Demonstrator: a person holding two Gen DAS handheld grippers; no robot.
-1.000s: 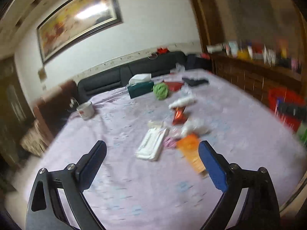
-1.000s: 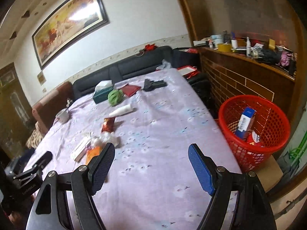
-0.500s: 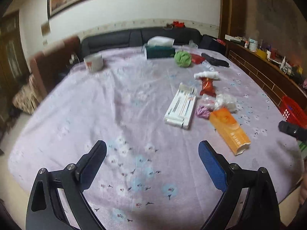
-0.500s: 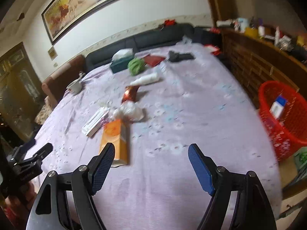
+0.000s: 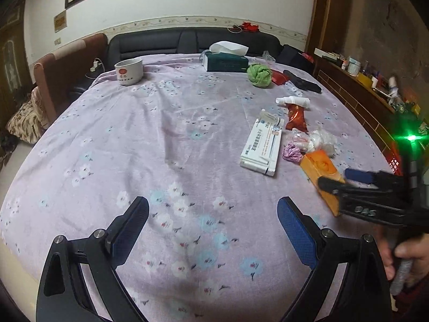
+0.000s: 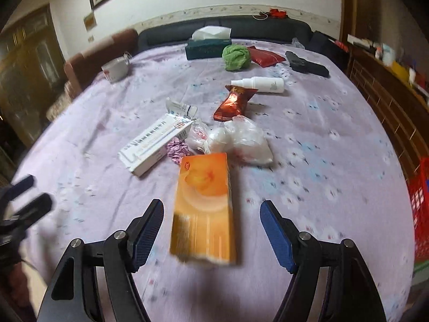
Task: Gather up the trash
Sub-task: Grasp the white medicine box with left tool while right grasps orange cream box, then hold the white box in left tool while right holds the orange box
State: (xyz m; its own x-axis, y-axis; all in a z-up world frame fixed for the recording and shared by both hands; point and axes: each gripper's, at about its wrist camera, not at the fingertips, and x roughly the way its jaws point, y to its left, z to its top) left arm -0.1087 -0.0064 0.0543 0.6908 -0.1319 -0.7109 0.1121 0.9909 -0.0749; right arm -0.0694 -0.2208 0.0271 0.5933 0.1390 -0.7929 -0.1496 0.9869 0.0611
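Observation:
An orange carton (image 6: 205, 204) lies flat on the purple flowered cloth (image 6: 308, 161). My right gripper (image 6: 211, 224) is open, its jaws on either side of the carton's near end, not closed on it. Beyond it lie a crumpled clear plastic bag (image 6: 241, 139), a purple wrapper (image 6: 177, 146), a white flat box (image 6: 152, 142), a red snack packet (image 6: 234, 103) and a white bottle (image 6: 261, 83). My left gripper (image 5: 211, 226) is open and empty over bare cloth; from it the right gripper (image 5: 346, 179) shows over the carton (image 5: 320, 169).
A red mesh bin (image 6: 421, 209) stands off the table's right edge. At the far side are a tissue box (image 6: 207, 47), a green cloth ball (image 6: 236, 57), a red pouch (image 6: 265, 56), a black object (image 6: 305, 64) and a white mug (image 5: 128, 71). A cluttered shelf (image 5: 375, 86) runs along the right.
My right gripper swung left from the bin side and dropped down to straddle the orange carton. My left gripper tilted down over the near cloth. Both stayed open.

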